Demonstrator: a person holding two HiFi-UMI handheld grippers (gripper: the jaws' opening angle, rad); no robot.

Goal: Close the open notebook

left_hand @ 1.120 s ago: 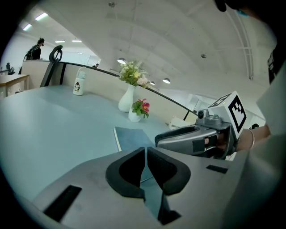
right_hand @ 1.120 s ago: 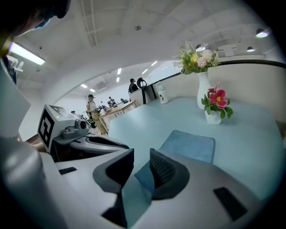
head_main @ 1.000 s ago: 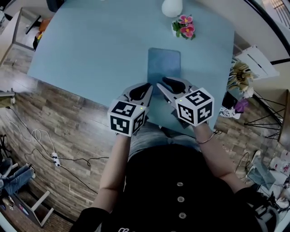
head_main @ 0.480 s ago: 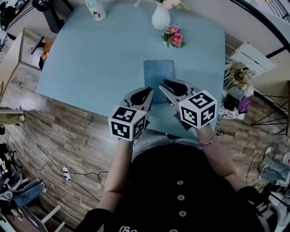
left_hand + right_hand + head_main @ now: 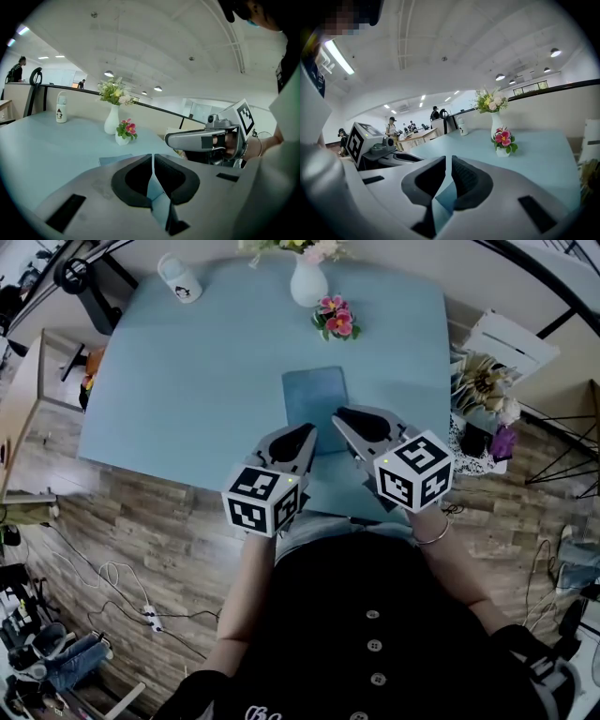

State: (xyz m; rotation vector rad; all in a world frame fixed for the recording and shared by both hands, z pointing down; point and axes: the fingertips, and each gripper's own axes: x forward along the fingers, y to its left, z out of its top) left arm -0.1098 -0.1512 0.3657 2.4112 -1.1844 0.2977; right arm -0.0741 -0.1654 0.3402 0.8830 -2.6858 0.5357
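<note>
A person holds two grippers above the near edge of a pale blue tabletop [image 5: 206,362]. The notebook [image 5: 314,397] lies flat just beyond their tips, near the middle of that near edge, and looks already shut. The left gripper [image 5: 307,431] has its fingers pressed together on nothing. The right gripper [image 5: 338,415] shows only a thin slit between its fingers, also empty. The likely risks are small. A dipping tip could catch the cover and flip it open, or shove the notebook toward the flower pot [image 5: 336,320] and vase [image 5: 308,284] at the far edge.
</note>
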